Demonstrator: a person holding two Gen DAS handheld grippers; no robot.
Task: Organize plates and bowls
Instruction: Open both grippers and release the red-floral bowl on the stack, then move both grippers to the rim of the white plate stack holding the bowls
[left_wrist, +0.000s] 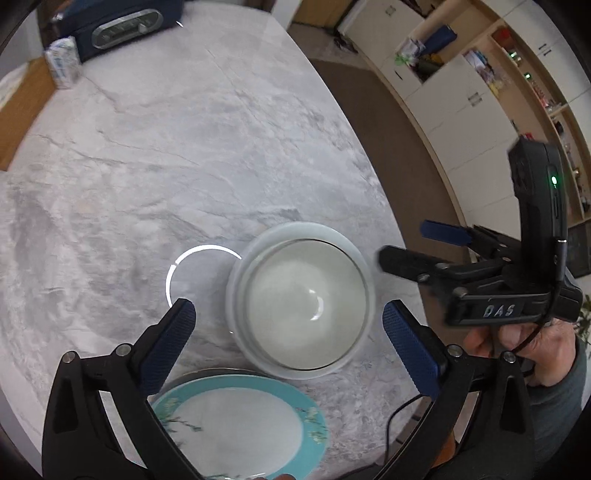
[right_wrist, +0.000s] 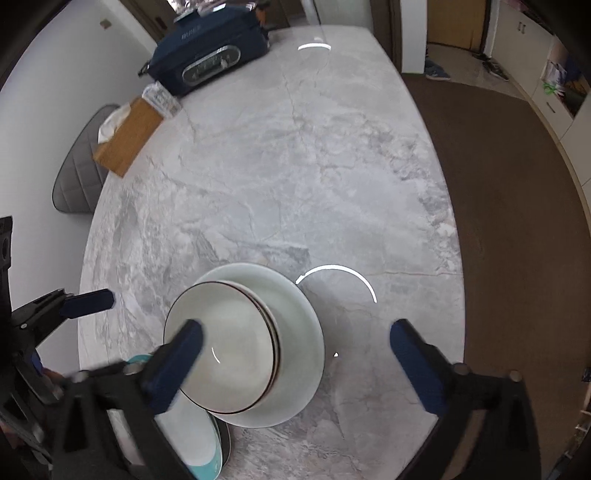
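Note:
On the grey marble table (left_wrist: 166, 155) stands a white bowl with a dark rim (left_wrist: 306, 302), nested in a wider pale bowl (left_wrist: 236, 291). My left gripper (left_wrist: 289, 308) hovers over them, open, touching neither bowl. Near the front edge lies a teal-rimmed plate (left_wrist: 240, 421) on top of a darker plate. In the right wrist view the nested bowls (right_wrist: 229, 350) sit on the left, and my right gripper (right_wrist: 295, 328) is open above their right side with nothing in it. The right gripper (left_wrist: 413, 245) also shows beside the bowls, held by a hand (left_wrist: 535, 347).
A dark blue appliance (right_wrist: 207, 55) stands at the table's far end, with a tissue pack (right_wrist: 162, 98) and a wooden tissue box (right_wrist: 125, 136) near it. A grey chair (right_wrist: 77, 173) is on the left. Brown carpet (right_wrist: 517, 221) and white shelving (left_wrist: 461, 103) lie right of the table.

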